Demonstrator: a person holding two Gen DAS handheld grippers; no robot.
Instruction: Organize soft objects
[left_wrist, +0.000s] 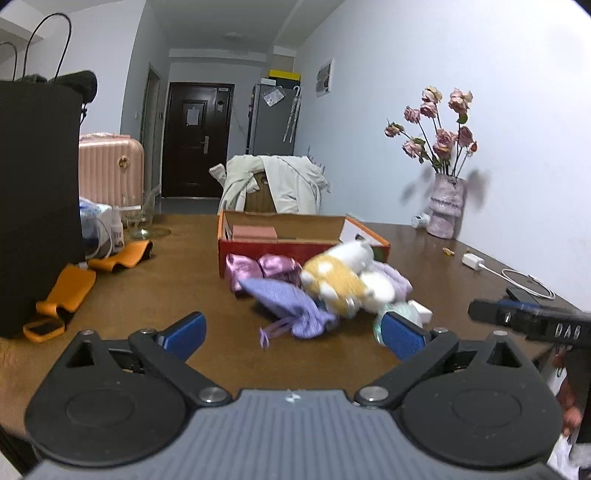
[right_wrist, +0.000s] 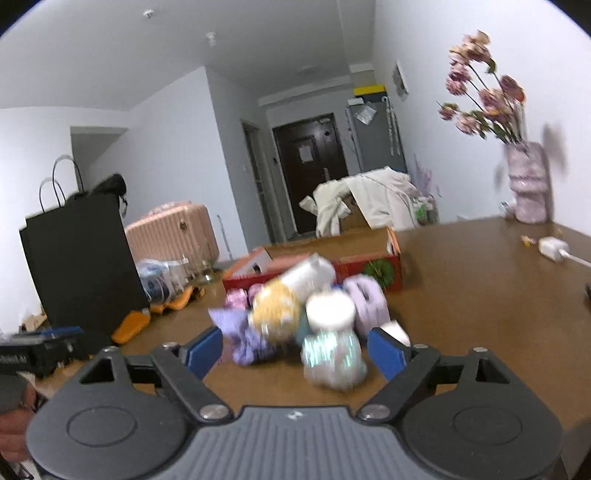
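Left wrist view is showing the left gripper (left_wrist: 291, 334) spread wide and empty, the soft pile (left_wrist: 325, 284) lying before the red box (left_wrist: 280, 245); the right gripper (right_wrist: 295, 350), likewise released, should be centring on one toy.

A heap of soft toys and pouches (left_wrist: 325, 291) crowds the middle of the brown desk (left_wrist: 177, 266), pressed against the front of an open red box (left_wrist: 280, 236). Bare desk lies open between the heap and both grippers' wide-spread jaws. To the left, a tall black bag (left_wrist: 37, 206) and orange cases (left_wrist: 74, 284) hem in that side. To the right, a clear stretch runs to a charger and cable (left_wrist: 491, 267) and a flower vase (left_wrist: 445, 206) by the wall.
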